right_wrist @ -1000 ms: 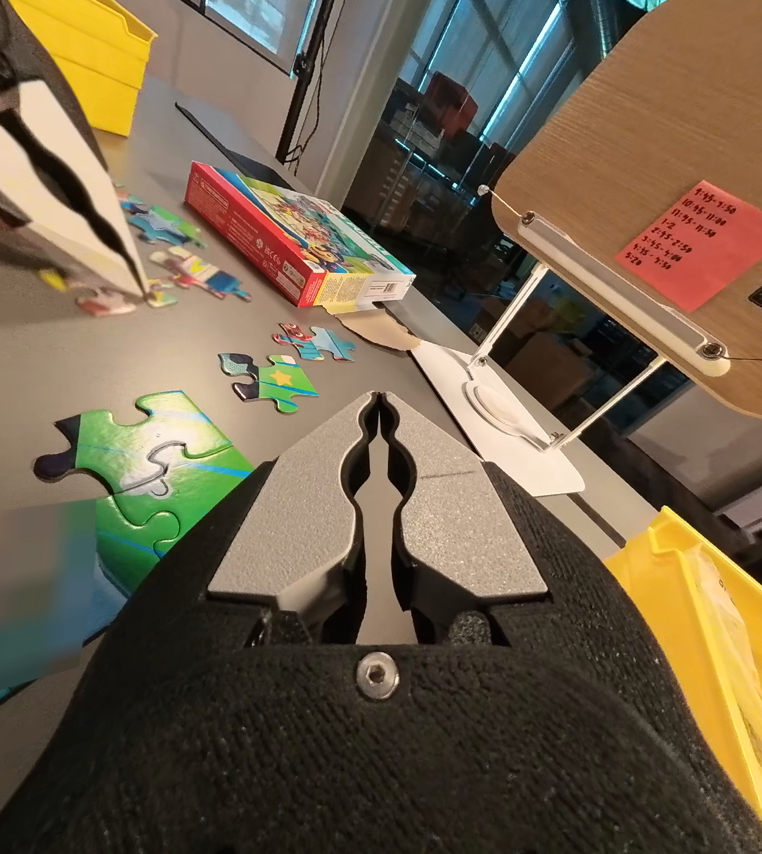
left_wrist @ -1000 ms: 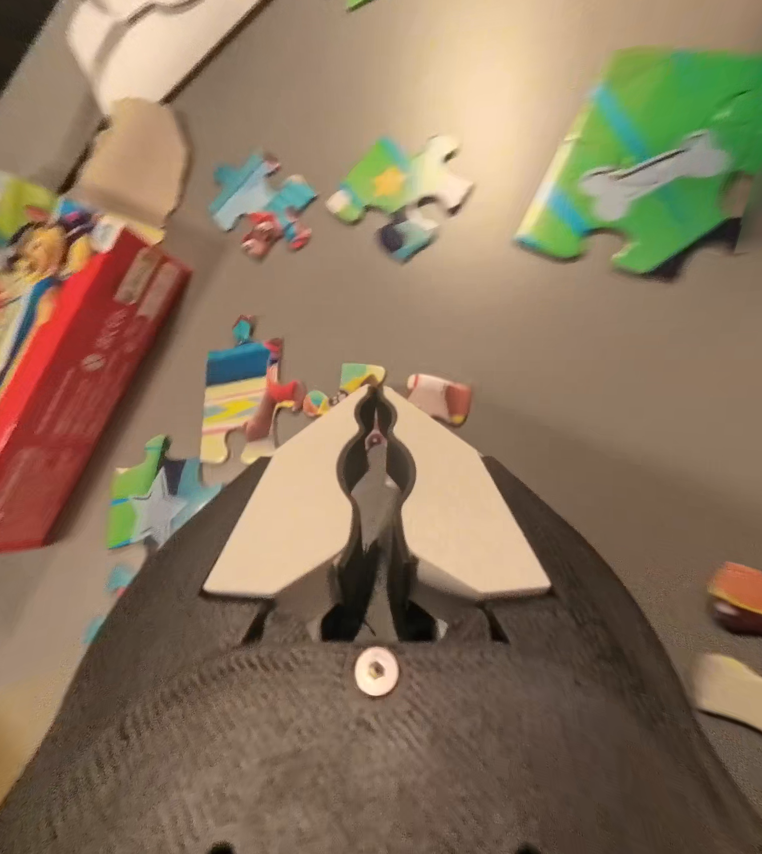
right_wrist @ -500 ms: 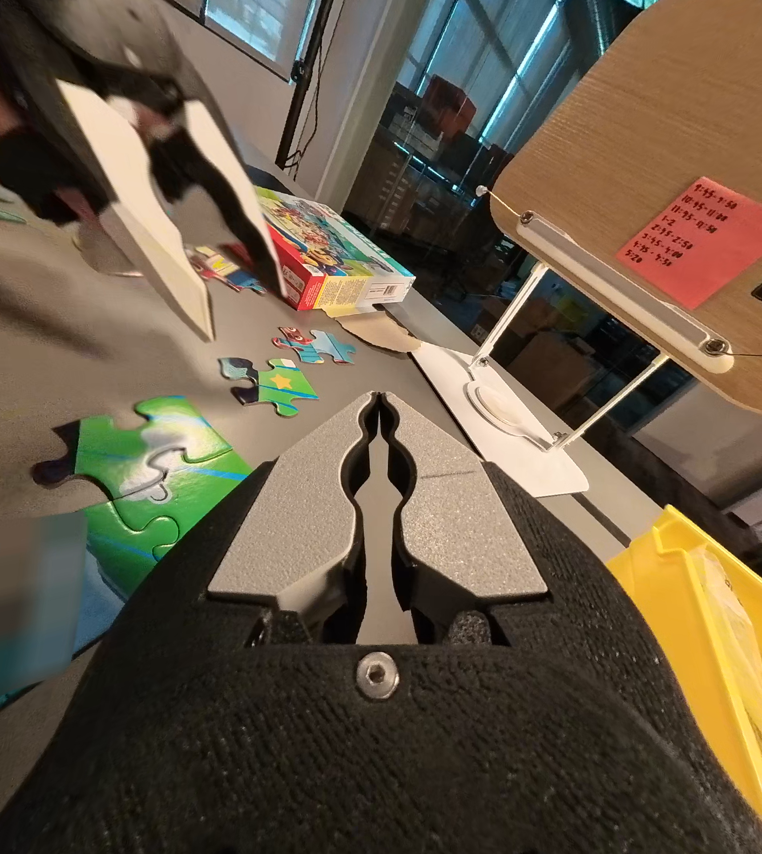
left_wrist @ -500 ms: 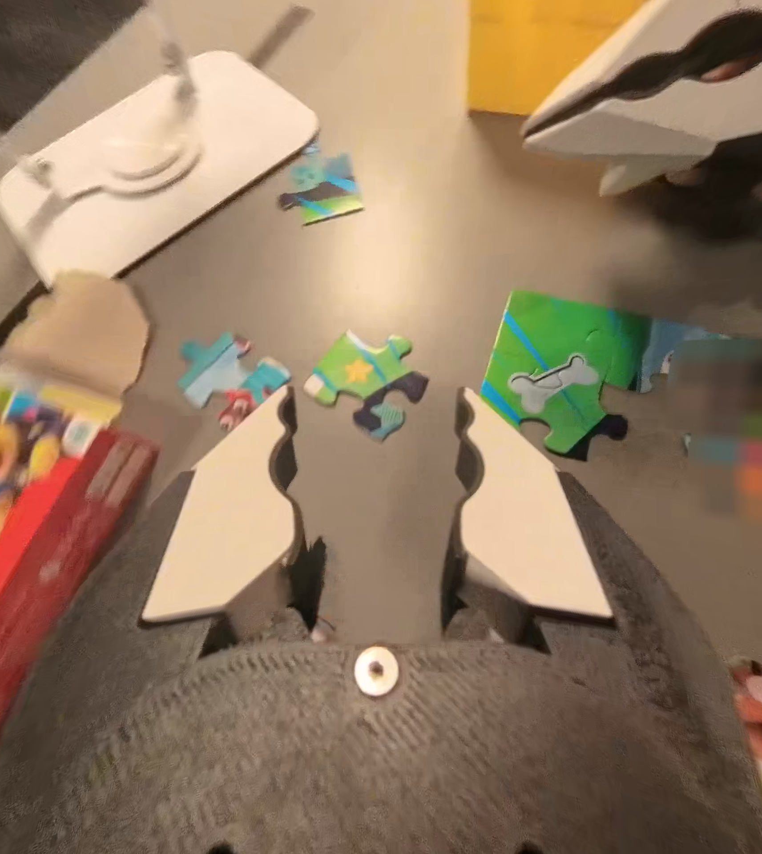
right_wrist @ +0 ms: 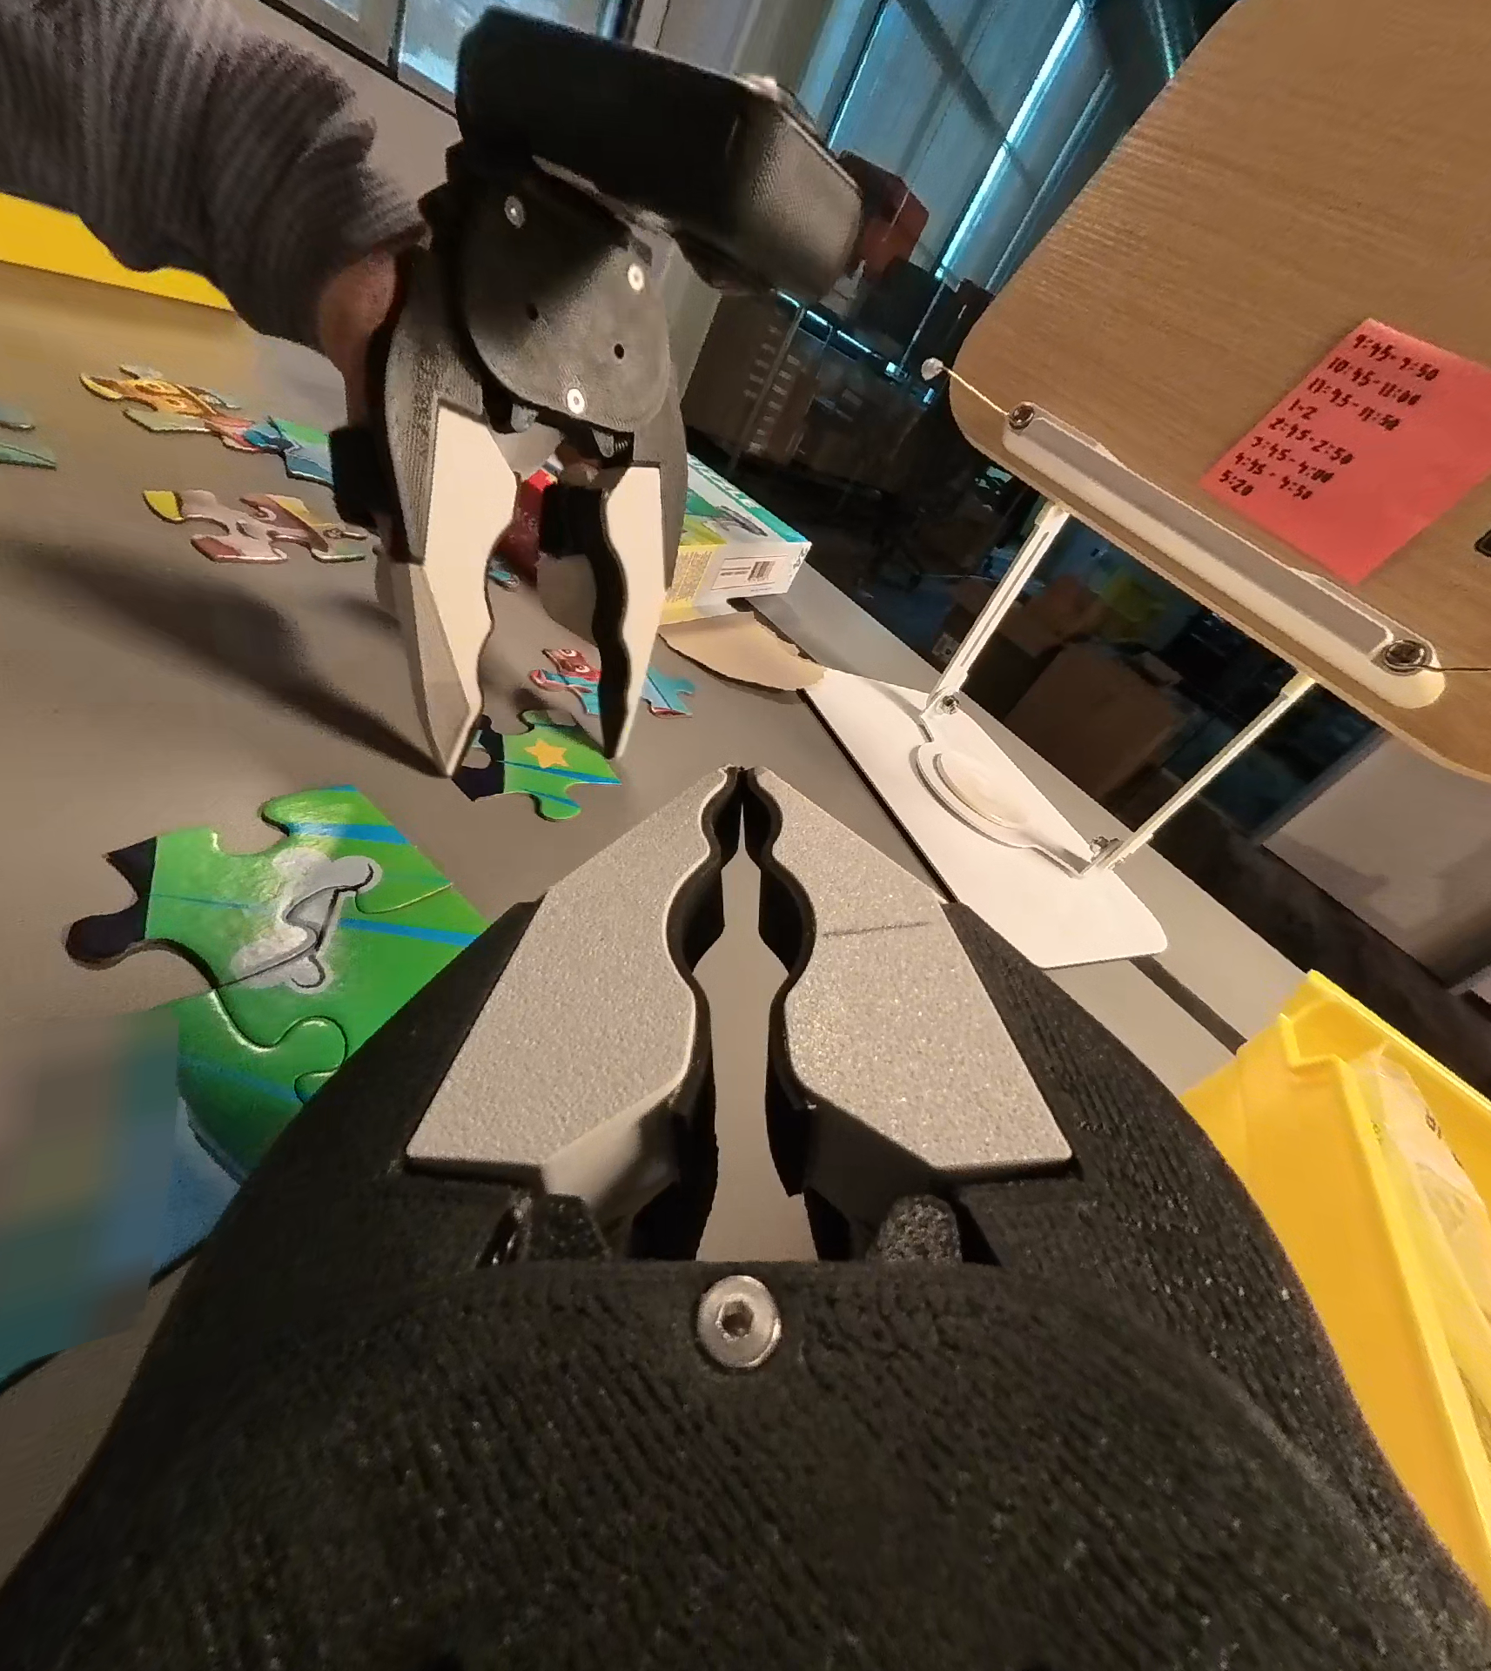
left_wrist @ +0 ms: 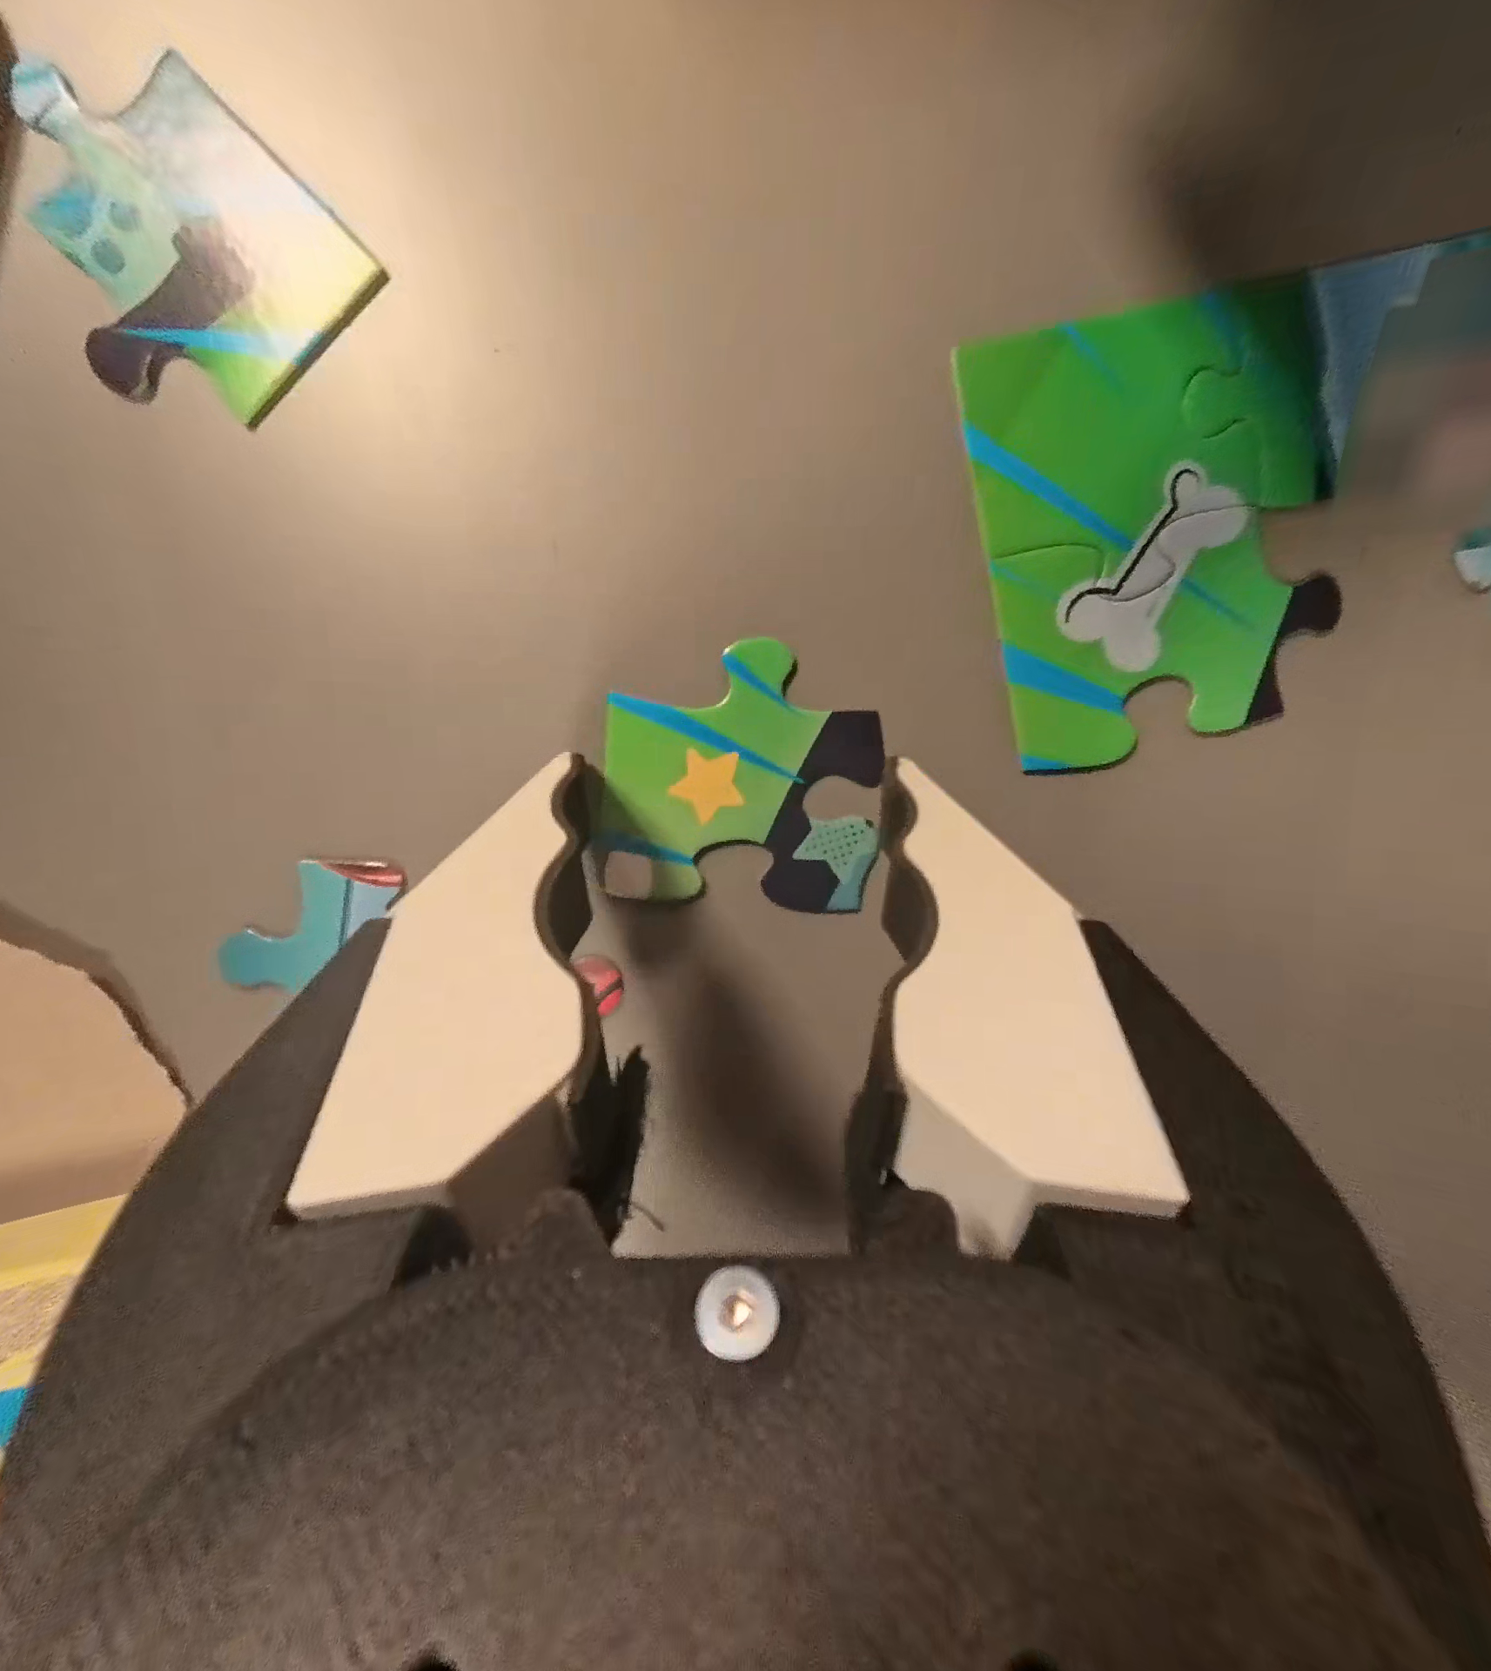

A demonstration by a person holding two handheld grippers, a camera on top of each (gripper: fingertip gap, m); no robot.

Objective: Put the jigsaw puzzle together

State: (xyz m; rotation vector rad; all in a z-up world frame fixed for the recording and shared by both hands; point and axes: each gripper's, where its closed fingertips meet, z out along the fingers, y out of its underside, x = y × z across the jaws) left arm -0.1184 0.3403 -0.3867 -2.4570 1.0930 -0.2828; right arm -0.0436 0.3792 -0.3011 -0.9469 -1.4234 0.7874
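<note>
A grey table (left_wrist: pixel 723 452) carries scattered puzzle pieces, with a joined green section (left_wrist: pixel 1121 561) bearing a bone to the right. Nearer, the left gripper (left_wrist: pixel 732 778) stands wide open, its fingers straddling a green piece with a yellow star (left_wrist: pixel 705 787) that lies flat; neither finger presses on it. The right gripper (right_wrist: pixel 740 773) is closed on nothing, near a yellow bin (right_wrist: pixel 1402 1221).

You're in a workplace hall, part office, part storeroom: a grey table (right_wrist: pixel 90 633) with a white desk lamp (right_wrist: pixel 1040 850) and yellow bins (right_wrist: pixel 1393 1203), tall windows (right_wrist: pixel 949 181) behind, and stacked cardboard boxes (right_wrist: pixel 1085 705) lining the dim background
</note>
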